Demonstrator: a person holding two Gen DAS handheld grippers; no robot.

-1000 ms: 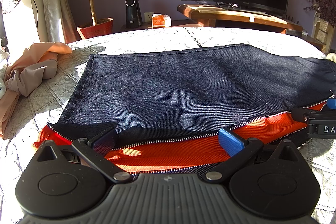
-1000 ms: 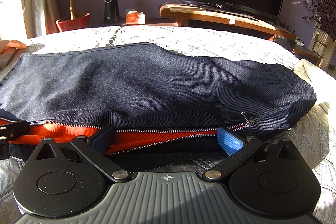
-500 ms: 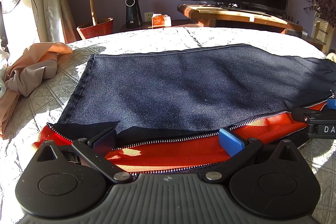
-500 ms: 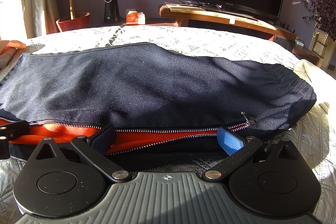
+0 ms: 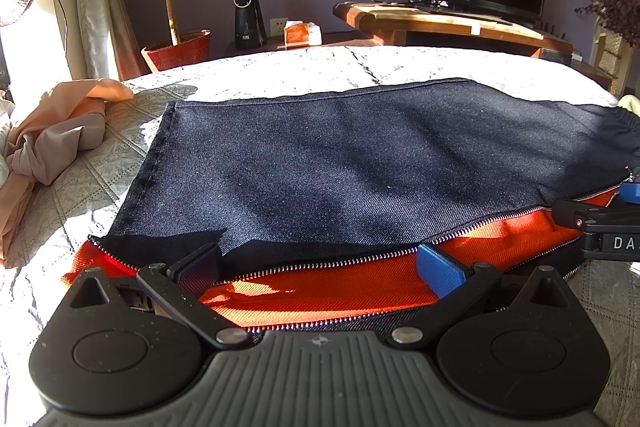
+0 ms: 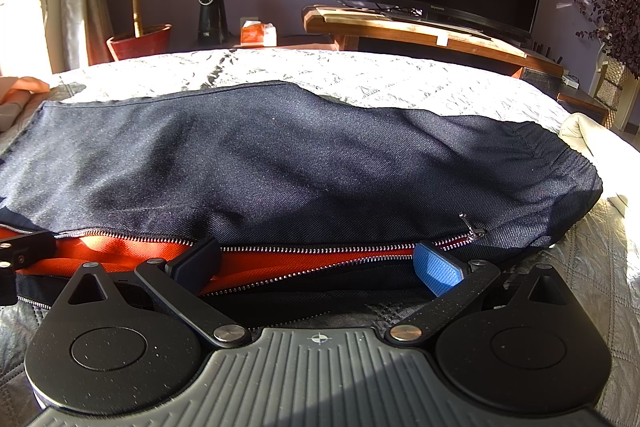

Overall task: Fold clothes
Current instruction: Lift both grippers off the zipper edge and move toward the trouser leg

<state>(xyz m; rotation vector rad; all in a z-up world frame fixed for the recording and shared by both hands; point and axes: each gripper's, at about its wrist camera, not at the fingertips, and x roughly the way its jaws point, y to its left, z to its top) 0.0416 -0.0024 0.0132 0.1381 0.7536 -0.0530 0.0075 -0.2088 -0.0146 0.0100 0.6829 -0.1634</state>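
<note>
A dark blue jacket (image 5: 340,163) w/ an orange lining (image 5: 320,287) lies flat across the bed (image 5: 320,67), its open zipper along the near edge. The left gripper (image 5: 320,265) sits low at that edge near the left end, fingers wide apart, holding nothing. The right gripper (image 6: 318,263) sits by the zipper pull (image 6: 472,229) toward the right end, fingers wide apart too, empty. A pink cloth (image 5: 52,139) is bunched at the bed's left edge.

dark garment (image 5: 360,163) on quilted bed (image 5: 304,67)
</note>
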